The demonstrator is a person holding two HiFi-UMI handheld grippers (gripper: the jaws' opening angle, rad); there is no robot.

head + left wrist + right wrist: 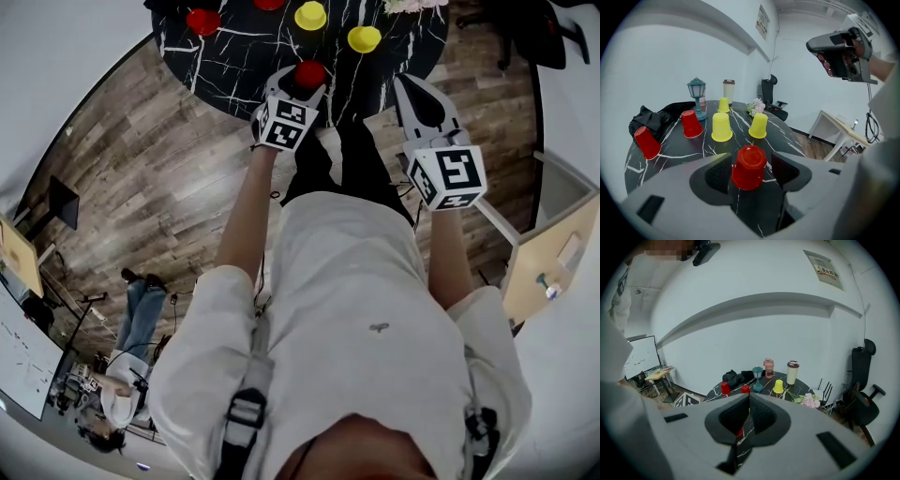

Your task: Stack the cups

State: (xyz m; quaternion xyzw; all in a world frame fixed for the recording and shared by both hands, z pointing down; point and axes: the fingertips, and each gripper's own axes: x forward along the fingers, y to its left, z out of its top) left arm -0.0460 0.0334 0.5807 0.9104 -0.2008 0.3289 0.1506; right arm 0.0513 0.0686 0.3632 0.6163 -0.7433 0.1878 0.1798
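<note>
An upturned red cup (pixel 750 166) (pixel 310 73) stands near the front edge of the black marble table (pixel 234 56). My left gripper (pixel 750 171) (pixel 298 91) is open and straddles it, one pad on each side, with small gaps showing. Farther back stand two yellow cups (pixel 721 126) (pixel 759 125), a smaller-looking far yellow cup (pixel 723 104), an upturned red cup (pixel 691 123) and a tilted red cup (pixel 647 142). My right gripper (pixel 405 86) (pixel 749 398) hangs to the right, above the table edge, shut on nothing.
At the back of the table are a teal lantern (pixel 696 96), a lidded tumbler (pixel 728 91), a black cloth (pixel 651 119) and flowers (pixel 753 108). An office chair (pixel 862 394) and a wooden desk (pixel 839 126) stand beyond, on the wood floor (pixel 141 159).
</note>
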